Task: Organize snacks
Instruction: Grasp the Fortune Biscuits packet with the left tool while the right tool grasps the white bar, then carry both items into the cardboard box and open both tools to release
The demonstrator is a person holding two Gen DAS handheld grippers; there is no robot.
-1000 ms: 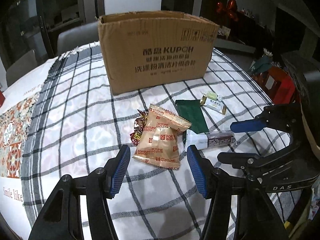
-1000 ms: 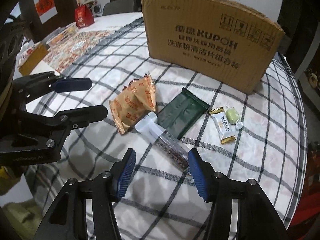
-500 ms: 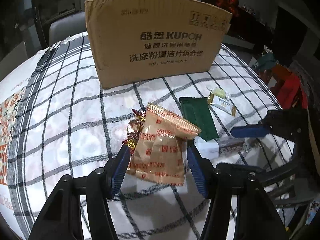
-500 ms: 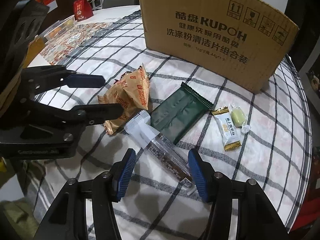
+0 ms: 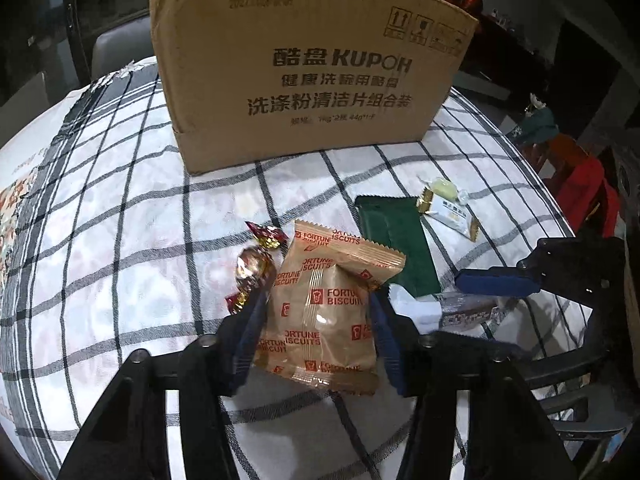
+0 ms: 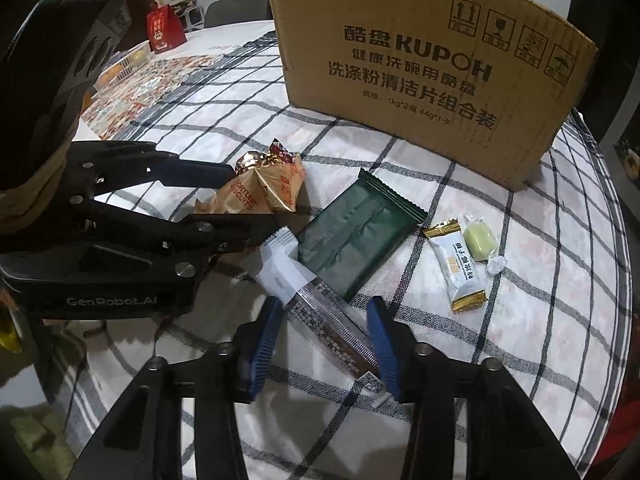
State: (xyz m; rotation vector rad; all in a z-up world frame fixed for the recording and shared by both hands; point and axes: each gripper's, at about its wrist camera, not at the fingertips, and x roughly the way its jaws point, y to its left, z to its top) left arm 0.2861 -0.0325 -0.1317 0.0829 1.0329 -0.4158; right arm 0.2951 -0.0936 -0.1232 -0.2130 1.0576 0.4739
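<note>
Left hand-held gripper (image 5: pixel 318 328) clamps biscuit packet (image 5: pixel 324 308); right hand-held gripper (image 6: pixel 324 340) straddles snack bar (image 6: pixel 320 312).

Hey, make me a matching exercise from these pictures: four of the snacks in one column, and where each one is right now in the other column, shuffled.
Things:
1. Fortune Biscuits packet
2. dark green packet
3. pale green candy
4. foil-wrapped candy

Places:
A. beside the white and gold bar
B. between the left gripper fingers
C. lying partly over the long stick pack
D. just left of the biscuit packet in the left wrist view

Pairs: 1-B, 2-C, 3-A, 4-D
</note>
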